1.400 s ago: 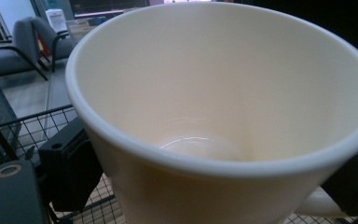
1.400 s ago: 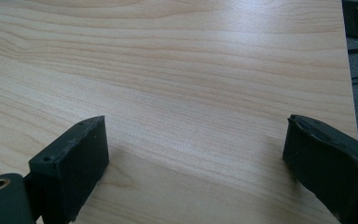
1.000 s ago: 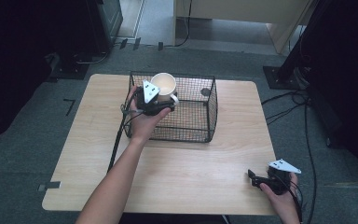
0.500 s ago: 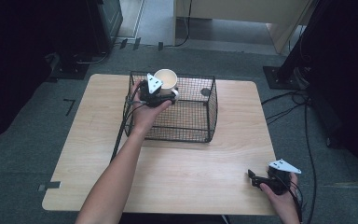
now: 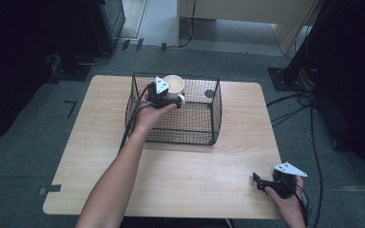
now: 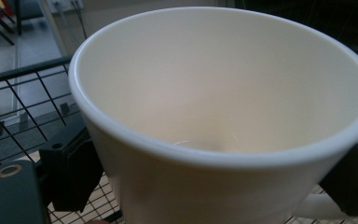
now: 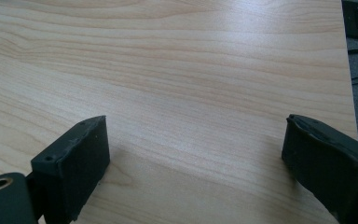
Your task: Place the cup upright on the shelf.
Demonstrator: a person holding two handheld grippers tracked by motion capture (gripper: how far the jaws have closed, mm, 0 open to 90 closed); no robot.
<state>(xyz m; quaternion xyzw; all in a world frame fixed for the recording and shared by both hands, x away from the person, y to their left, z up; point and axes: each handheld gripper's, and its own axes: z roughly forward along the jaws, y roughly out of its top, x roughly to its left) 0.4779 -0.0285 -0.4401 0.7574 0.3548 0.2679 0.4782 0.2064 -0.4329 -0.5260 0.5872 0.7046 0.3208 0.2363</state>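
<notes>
Over wire basket (image 5: 204, 124): left gripper (image 5: 167, 98) clamps cream mug (image 5: 174, 84); right gripper (image 5: 262, 182) gapes.

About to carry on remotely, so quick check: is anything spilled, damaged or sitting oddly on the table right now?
Nothing stands out. The left gripper holds the cream cup upright over the wire basket; the cup looks empty and undamaged. The basket sits square on the table, and the right gripper rests open with nothing between its jaws.
</notes>
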